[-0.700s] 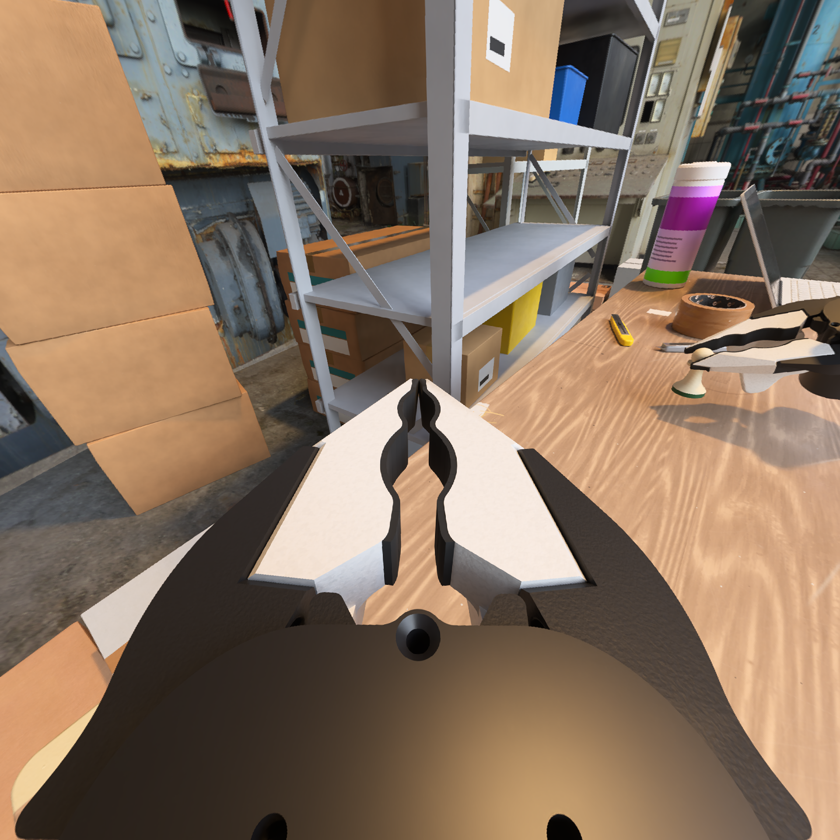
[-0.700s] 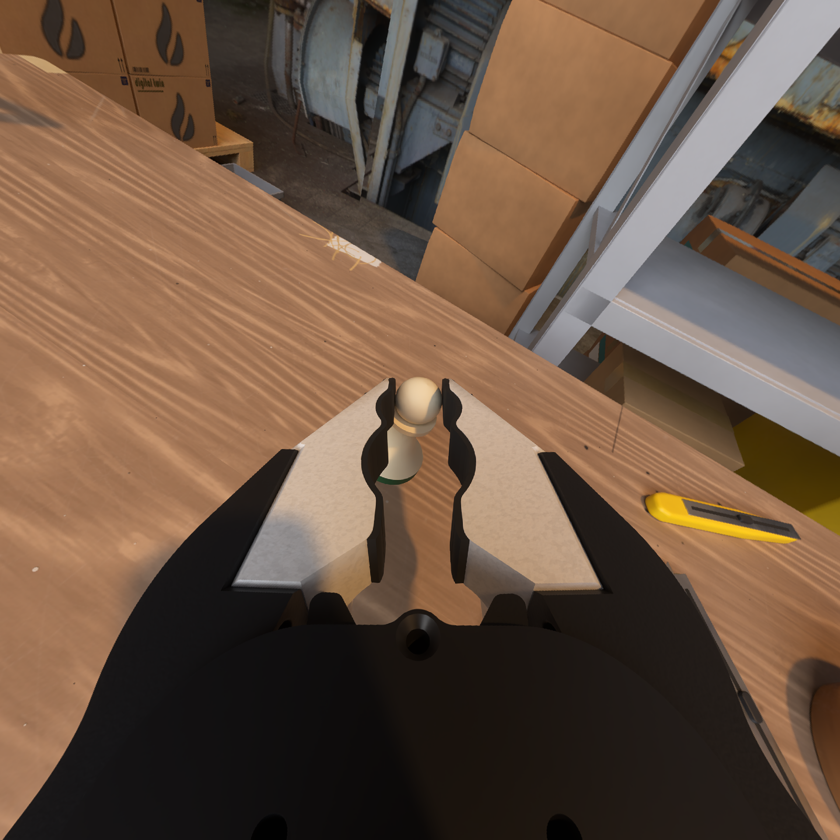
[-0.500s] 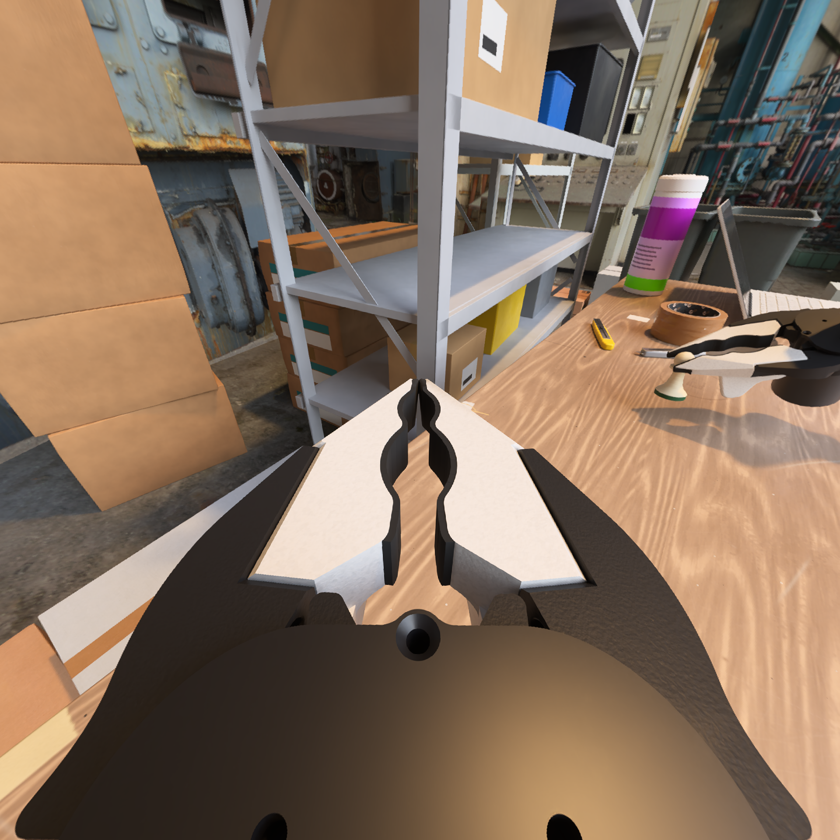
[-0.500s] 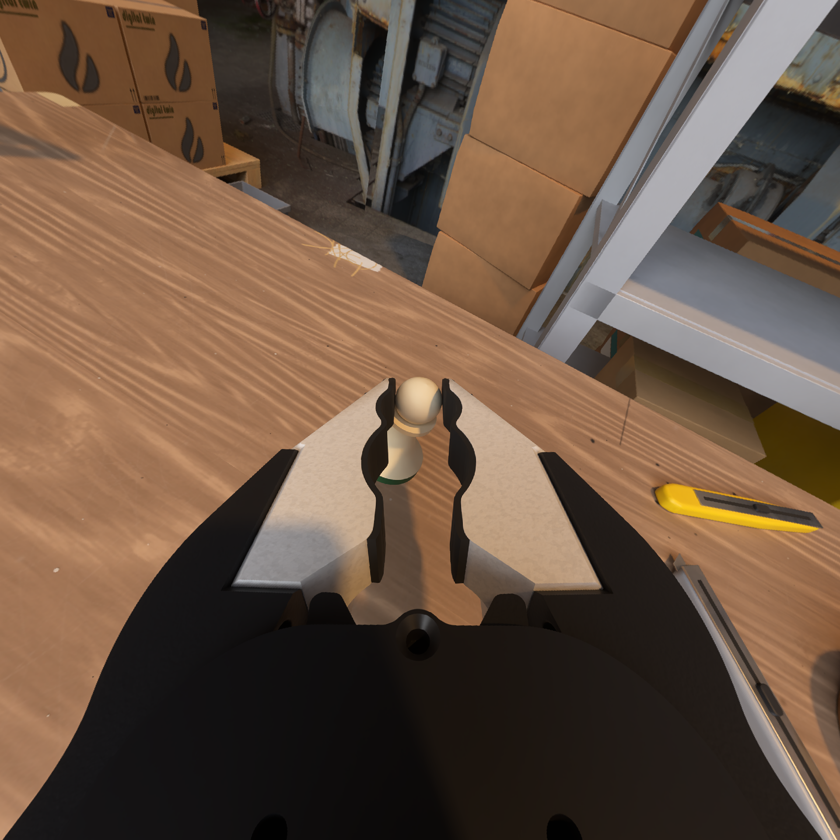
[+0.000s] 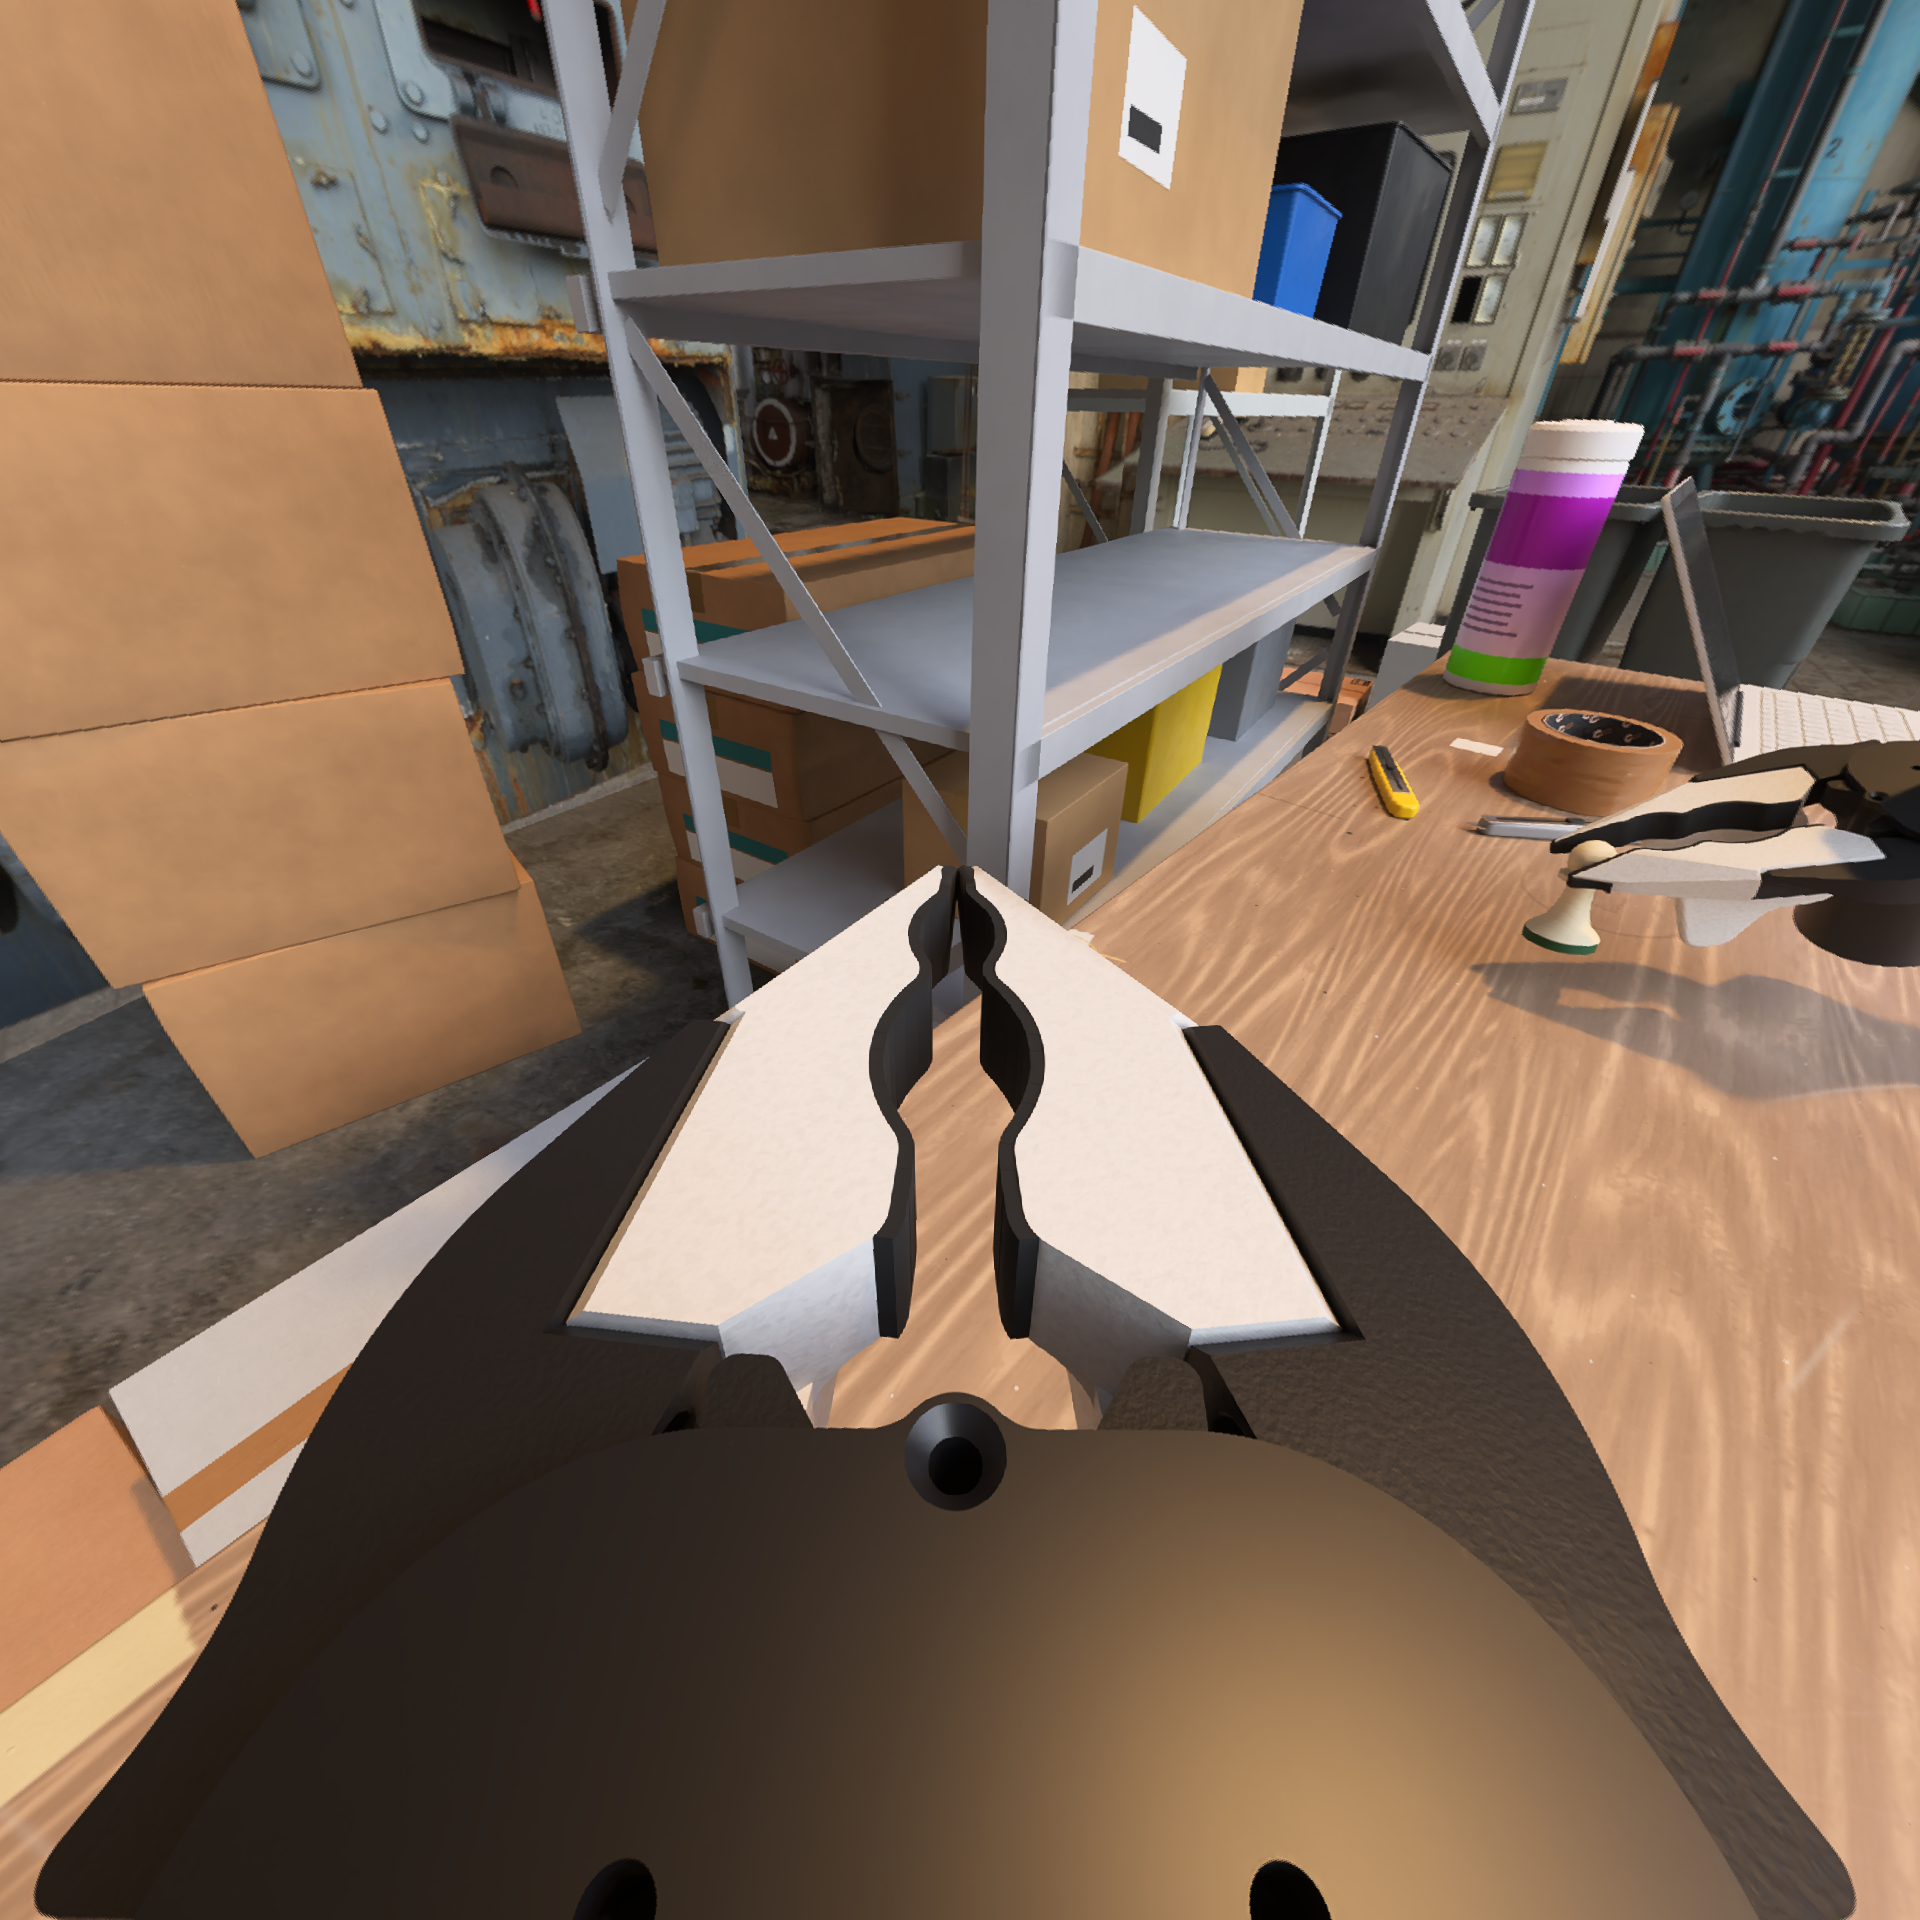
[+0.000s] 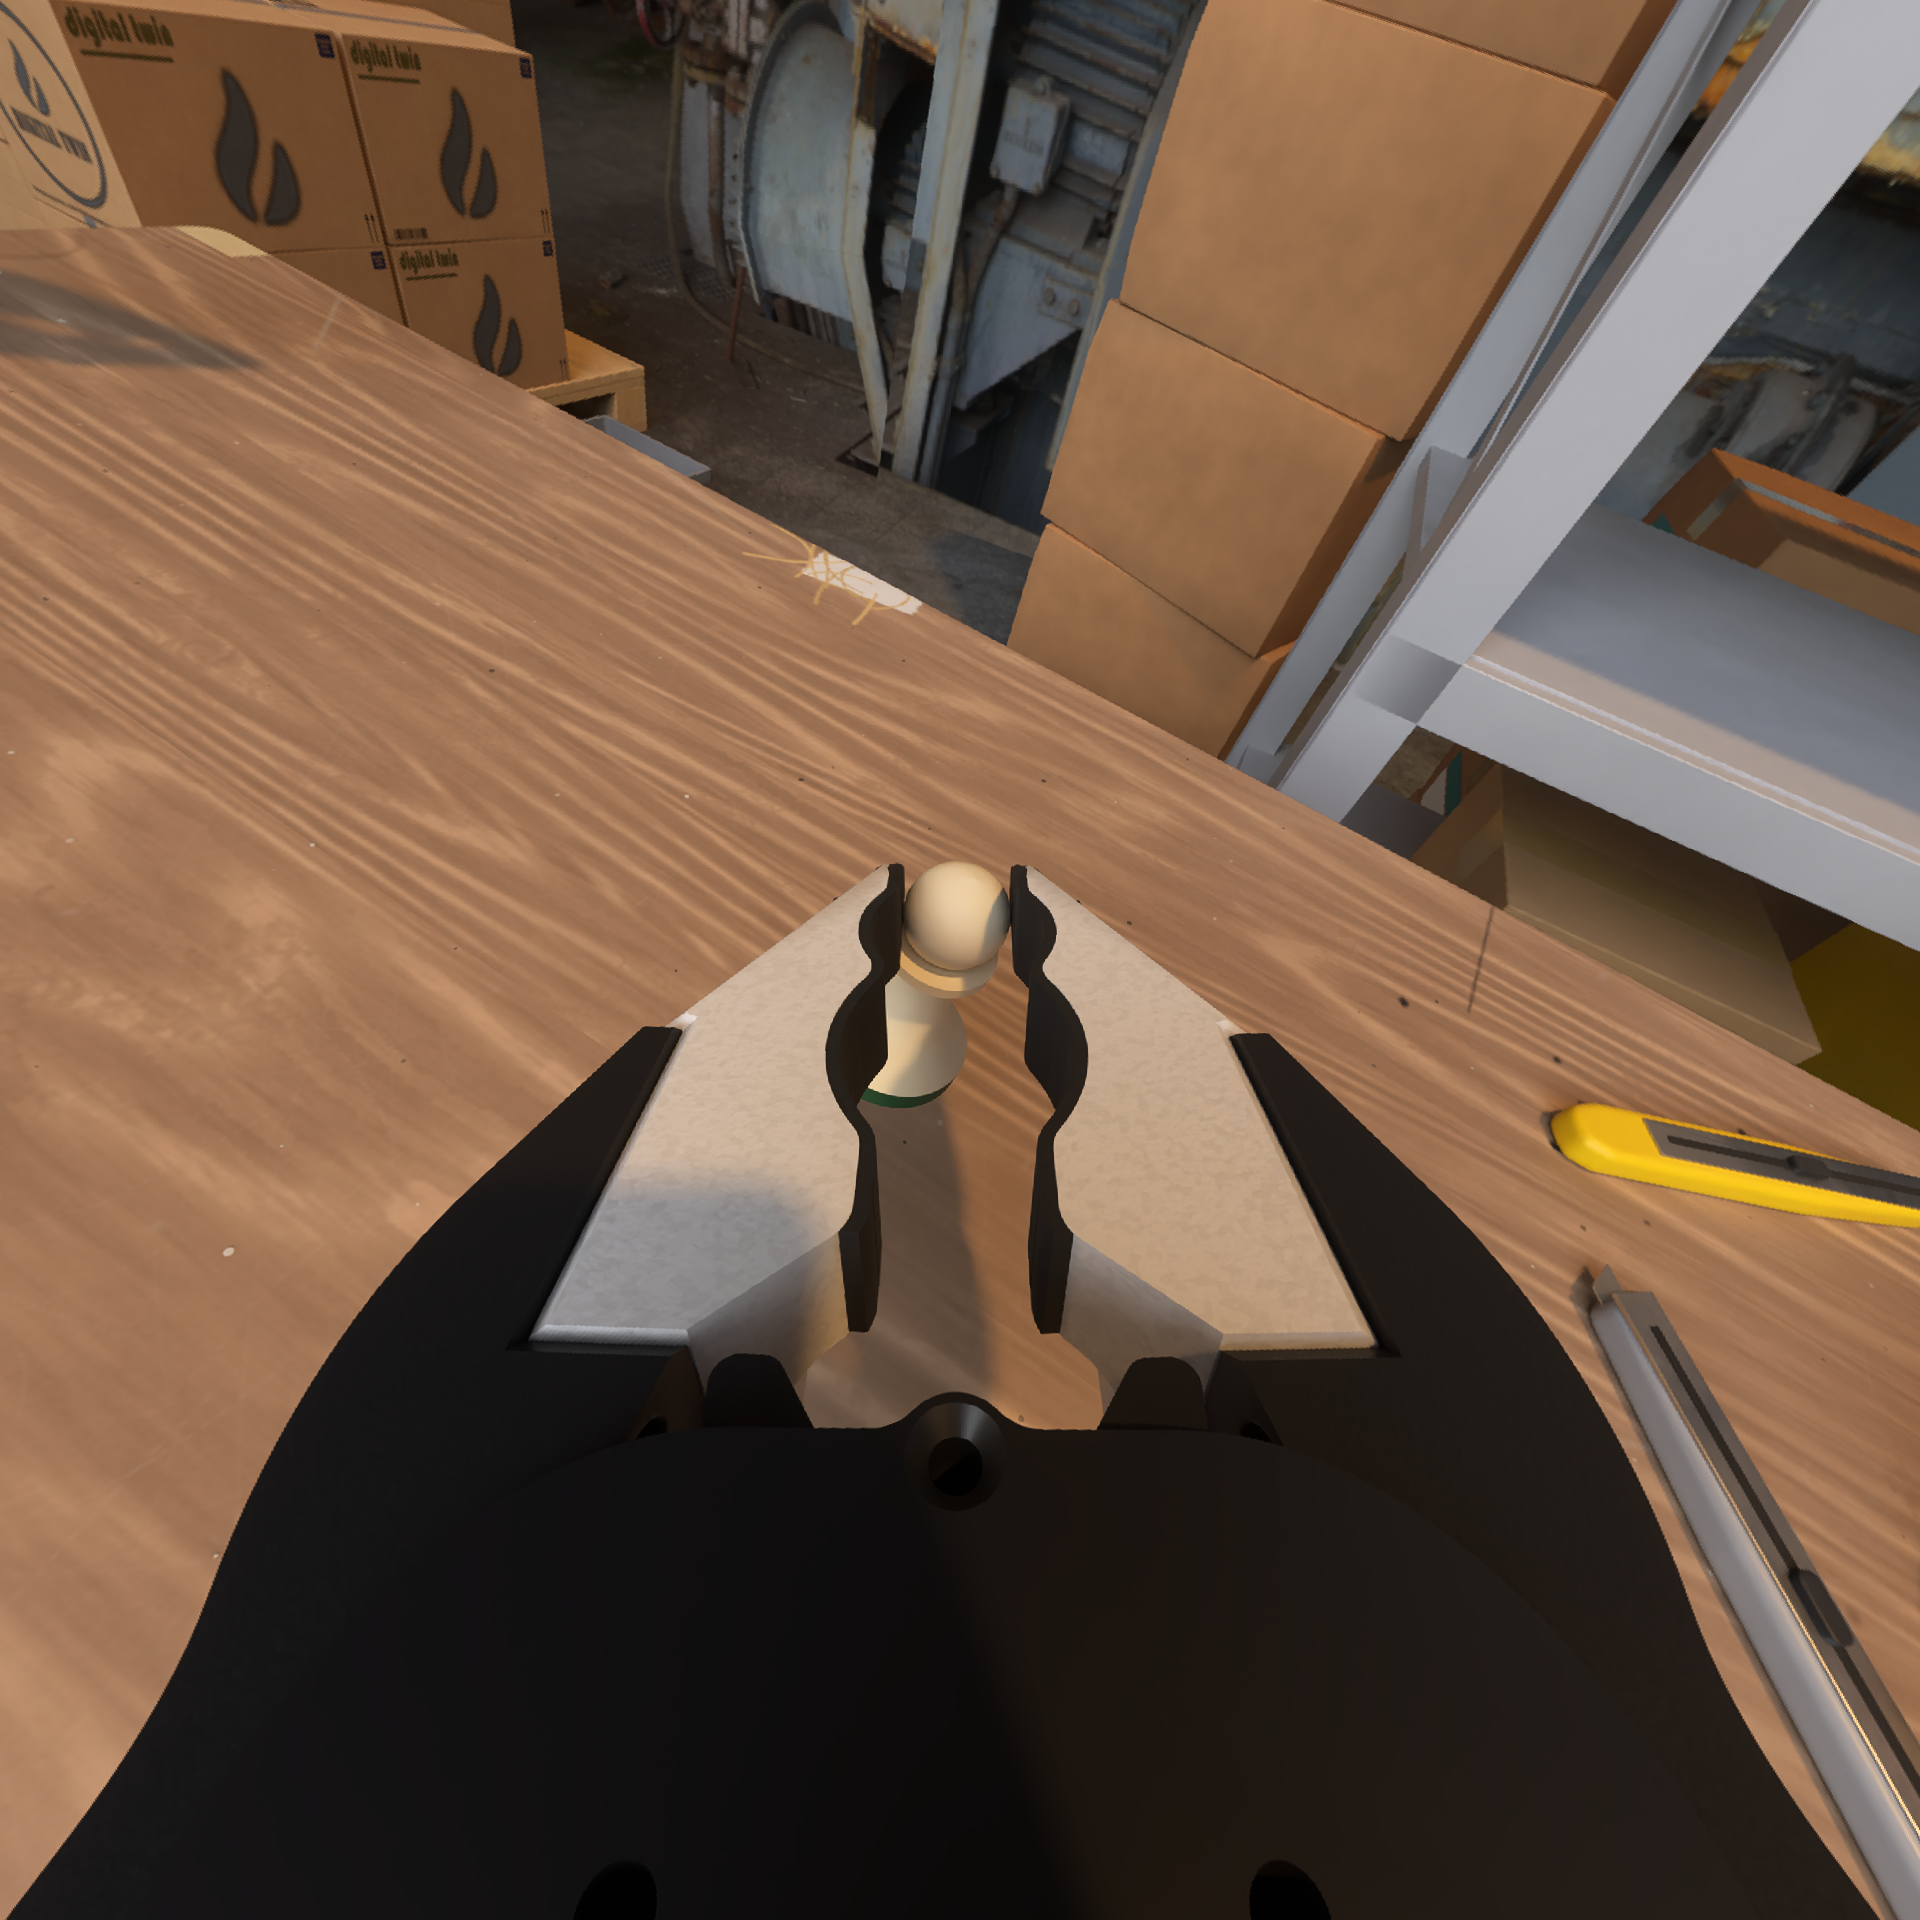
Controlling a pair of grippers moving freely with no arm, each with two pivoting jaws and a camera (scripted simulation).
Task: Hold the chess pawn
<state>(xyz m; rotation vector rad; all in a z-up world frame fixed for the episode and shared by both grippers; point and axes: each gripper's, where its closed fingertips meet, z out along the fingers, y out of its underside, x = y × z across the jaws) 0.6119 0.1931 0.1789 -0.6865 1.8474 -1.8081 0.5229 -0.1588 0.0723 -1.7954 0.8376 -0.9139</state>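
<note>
Wooden table (image 5: 1558, 1195) with rippled grain in warm slanting light, grey metal shelving (image 5: 1023, 520) just past its edge carrying cardboard boxes and coloured bins, plain brown cartons (image 5: 208, 623) stacked on dark concrete floor (image 5: 156, 1174), rusty blue-grey machinery (image 6: 831, 208) behind, pipes far right

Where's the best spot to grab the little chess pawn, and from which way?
Grab the chess pawn by its round head, coming in level from the side with one finger on each flank. It stands upright on the table, and the right tool already has its tips shut on that ball above the wide base.
</note>
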